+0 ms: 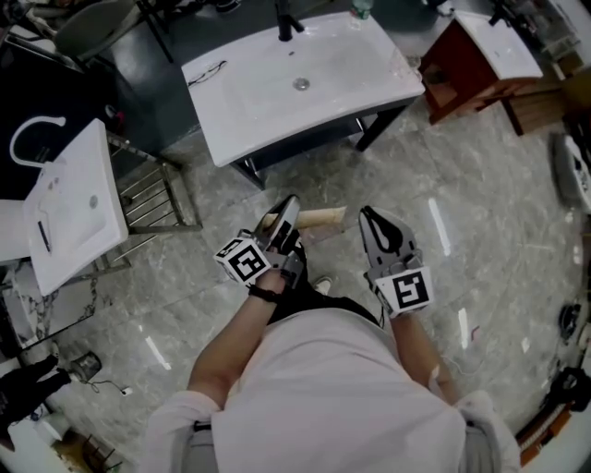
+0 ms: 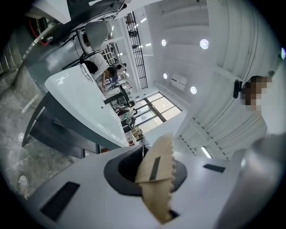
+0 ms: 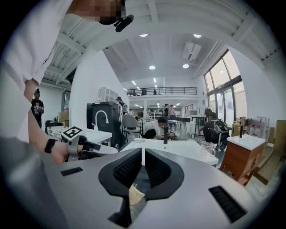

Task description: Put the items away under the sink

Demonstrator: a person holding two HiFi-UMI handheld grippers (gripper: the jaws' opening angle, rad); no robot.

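— Above the marble floor (image 1: 462,185), how many grippers appear, and in what state?
— Two. On the left gripper (image 1: 289,205) the jaws are clamped on one kraft paper bag (image 2: 156,179), its saw-tooth edge outward. On the right gripper (image 3: 143,156) the jaws are pressed together, with one small tan scrap (image 3: 136,195) caught low between them.
— Where is the bag relative to the sinks?
— It is off the floor, between the two grippers. It lies near the front edge of the central washbasin (image 1: 295,88) but apart from it.
— How many basins are there?
— Three, all white. The central washbasin has a dark frame (image 1: 380,127) and a black tap (image 1: 284,18). A second washbasin (image 1: 74,208) is at left, and a third washbasin (image 1: 503,42) sits on a red-brown cabinet (image 1: 462,69) at upper right.
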